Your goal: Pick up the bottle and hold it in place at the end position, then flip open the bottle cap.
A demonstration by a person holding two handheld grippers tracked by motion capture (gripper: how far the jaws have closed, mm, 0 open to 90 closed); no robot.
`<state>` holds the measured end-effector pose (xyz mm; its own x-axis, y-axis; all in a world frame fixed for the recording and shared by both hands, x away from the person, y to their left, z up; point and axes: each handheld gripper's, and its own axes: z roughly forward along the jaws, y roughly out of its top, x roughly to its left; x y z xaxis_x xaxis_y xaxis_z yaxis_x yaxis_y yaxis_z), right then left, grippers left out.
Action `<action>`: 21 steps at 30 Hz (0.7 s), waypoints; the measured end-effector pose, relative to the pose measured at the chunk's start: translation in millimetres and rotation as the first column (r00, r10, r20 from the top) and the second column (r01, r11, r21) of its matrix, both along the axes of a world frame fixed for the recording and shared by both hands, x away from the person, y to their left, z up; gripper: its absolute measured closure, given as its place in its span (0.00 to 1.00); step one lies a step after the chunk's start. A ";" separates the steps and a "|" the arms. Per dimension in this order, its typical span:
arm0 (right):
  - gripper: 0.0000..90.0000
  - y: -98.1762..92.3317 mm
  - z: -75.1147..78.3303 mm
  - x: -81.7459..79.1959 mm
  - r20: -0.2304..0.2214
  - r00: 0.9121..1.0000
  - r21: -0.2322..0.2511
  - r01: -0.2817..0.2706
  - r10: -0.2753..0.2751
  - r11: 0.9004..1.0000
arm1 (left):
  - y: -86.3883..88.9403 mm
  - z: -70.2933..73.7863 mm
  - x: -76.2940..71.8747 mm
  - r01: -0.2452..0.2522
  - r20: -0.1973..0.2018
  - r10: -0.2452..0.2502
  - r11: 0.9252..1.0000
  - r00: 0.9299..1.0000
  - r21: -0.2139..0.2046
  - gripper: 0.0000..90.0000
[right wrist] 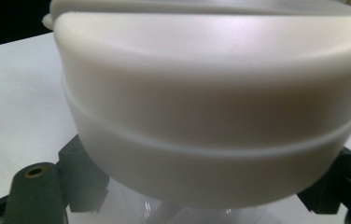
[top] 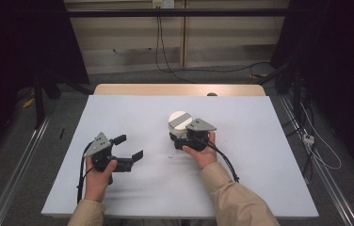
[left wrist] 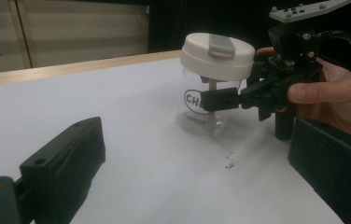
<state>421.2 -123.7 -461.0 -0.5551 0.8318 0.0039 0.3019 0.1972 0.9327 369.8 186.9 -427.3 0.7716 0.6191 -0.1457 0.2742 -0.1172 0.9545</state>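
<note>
A clear jar (left wrist: pixel 196 108) with black lettering and a white lid (top: pixel 180 119) stands upright near the middle of the white table (top: pixel 128 108). My right gripper (top: pixel 176 135) is shut on the jar's clear body just under the lid. One of its black jaws crosses the front of the jar in the left gripper view. In the right gripper view the lid (right wrist: pixel 211 116) looms close, with a jaw on each side below it. My left gripper (top: pixel 130 147) is held to the left of the jar, apart from it. It is open, with nothing between its jaws.
A few small dark specks (left wrist: pixel 229 161) lie on the table in front of the jar. A wooden edge (top: pixel 180 89) runs along the far side of the table. Cables (top: pixel 316 150) lie on the floor to the right.
</note>
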 end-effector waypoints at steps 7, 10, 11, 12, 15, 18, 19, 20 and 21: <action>0.21 0.1 0.1 -0.1 -0.001 1.000 -0.004 -0.001 0.001 1.000 | -8.1 5.2 3.4 0.020 0.006 -0.020 1.000 1.000 -0.001 0.04; 0.21 0.0 0.1 0.0 -0.001 1.000 -0.005 -0.001 0.001 1.000 | -11.7 6.5 5.0 0.028 0.011 -0.028 1.000 1.000 0.000 0.04; 0.21 0.0 0.0 -0.1 -0.001 1.000 -0.005 -0.002 0.002 1.000 | -13.1 6.5 5.6 0.032 0.008 -0.032 0.999 0.999 0.003 0.04; 0.21 0.2 0.0 -0.2 0.000 1.000 -0.006 -0.001 0.001 1.000 | -13.1 6.5 5.6 0.032 0.008 -0.032 0.999 0.999 0.003 0.04; 0.21 0.1 -0.2 -0.1 0.000 1.000 -0.005 -0.002 0.002 1.000 | -17.8 5.7 8.6 0.046 -0.006 -0.046 0.999 0.999 0.001 0.04; 0.21 0.1 -0.2 -0.1 -0.001 1.000 -0.005 -0.002 0.002 1.000 | -20.3 5.4 10.6 0.050 -0.015 -0.050 0.999 0.999 0.005 0.04; 0.21 0.2 -0.2 -0.1 -0.001 1.000 -0.005 -0.001 0.001 1.000 | -21.0 5.4 11.2 0.053 -0.019 -0.053 0.999 0.998 0.003 0.04; 0.21 0.1 -0.3 -0.1 -0.001 1.000 -0.005 -0.002 0.002 1.000 | -21.6 5.4 11.9 0.054 -0.021 -0.053 0.999 0.998 0.004 0.04; 0.21 0.0 -0.3 -0.1 -0.001 1.000 -0.005 -0.002 0.002 1.000 | -21.9 5.5 12.7 0.051 -0.023 -0.051 0.999 0.998 0.000 0.04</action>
<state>421.1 -123.7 -461.3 -0.5568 0.8306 0.0000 0.3026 0.2028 0.9313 382.5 164.9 -421.8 0.7988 0.5789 -0.1634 0.2896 -0.1321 0.9480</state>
